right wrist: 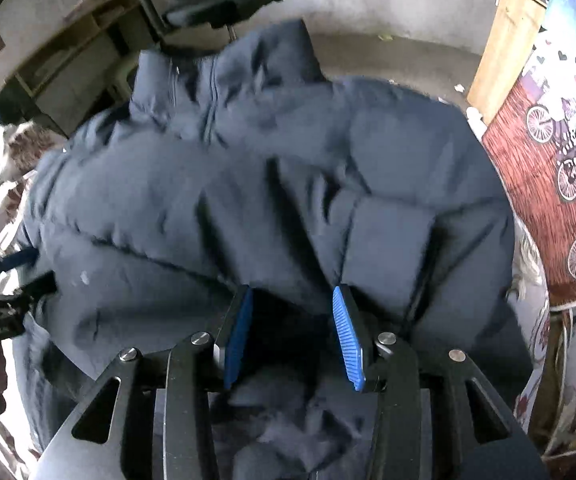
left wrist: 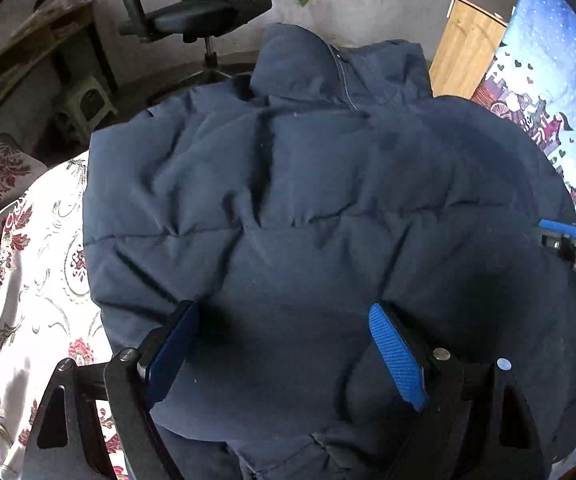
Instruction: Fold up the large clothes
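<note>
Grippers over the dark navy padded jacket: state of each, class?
Left gripper: open, holding nothing.
Right gripper: open, jacket unpinched.

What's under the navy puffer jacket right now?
The navy puffer jacket lies on a white floral-patterned cloth, visible along its left edge. Whatever supports that cloth, and anything beneath the jacket's middle, is covered.

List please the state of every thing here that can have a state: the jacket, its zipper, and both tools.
Jacket: spread on the patterned cloth, sleeve folded over the body.
Zipper: closed up to the collar.
Left tool: open, empty, over the jacket.
Right tool: open, gripping nothing.
</note>
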A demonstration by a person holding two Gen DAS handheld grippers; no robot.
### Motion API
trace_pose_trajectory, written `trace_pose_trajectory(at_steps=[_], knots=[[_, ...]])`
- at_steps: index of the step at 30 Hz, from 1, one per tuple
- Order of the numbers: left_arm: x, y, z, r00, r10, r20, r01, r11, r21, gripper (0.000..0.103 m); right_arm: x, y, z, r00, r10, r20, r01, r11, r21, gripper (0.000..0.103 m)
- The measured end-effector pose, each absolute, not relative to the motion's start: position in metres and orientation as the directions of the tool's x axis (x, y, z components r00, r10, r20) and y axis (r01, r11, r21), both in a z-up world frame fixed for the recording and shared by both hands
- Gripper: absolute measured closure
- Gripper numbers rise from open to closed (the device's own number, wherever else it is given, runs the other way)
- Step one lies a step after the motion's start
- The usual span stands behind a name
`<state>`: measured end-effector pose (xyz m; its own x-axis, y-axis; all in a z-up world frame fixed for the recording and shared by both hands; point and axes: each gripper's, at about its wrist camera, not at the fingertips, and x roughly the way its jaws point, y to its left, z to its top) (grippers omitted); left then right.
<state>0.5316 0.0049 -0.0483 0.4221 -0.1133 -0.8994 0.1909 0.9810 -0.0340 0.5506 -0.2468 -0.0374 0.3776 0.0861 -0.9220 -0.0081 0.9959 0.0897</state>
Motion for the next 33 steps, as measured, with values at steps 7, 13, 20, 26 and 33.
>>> trace_pose_trajectory(at_steps=[7,13,20,26,33], knots=[[0.522,0.005,-0.054,0.411,-0.109,-0.905,0.207,0.978,-0.024,0.015,0.533,-0.251,-0.042,0.345,0.083,-0.935,0.002,0.996,0.089,0.066],[0.523,0.001,-0.06,0.404,-0.089,-0.911,0.218,0.976,0.002,0.014,0.532,-0.25,-0.048,0.351,0.059,-0.935,0.005,0.998,0.064,0.065],[0.527,-0.001,-0.064,0.402,-0.072,-0.913,0.209,0.978,0.016,0.013,0.53,-0.249,-0.051,0.362,0.049,-0.931,0.002,0.999,0.053,0.065],[0.53,-0.004,-0.066,0.395,-0.057,-0.917,0.207,0.978,0.029,0.012,0.531,-0.24,-0.054,0.355,0.047,-0.934,0.0,0.999,0.05,0.065],[0.544,0.001,-0.054,0.323,-0.108,-0.94,0.222,0.974,-0.036,0.012,0.541,-0.246,-0.048,0.313,0.07,-0.947,0.013,0.997,0.078,0.065]])
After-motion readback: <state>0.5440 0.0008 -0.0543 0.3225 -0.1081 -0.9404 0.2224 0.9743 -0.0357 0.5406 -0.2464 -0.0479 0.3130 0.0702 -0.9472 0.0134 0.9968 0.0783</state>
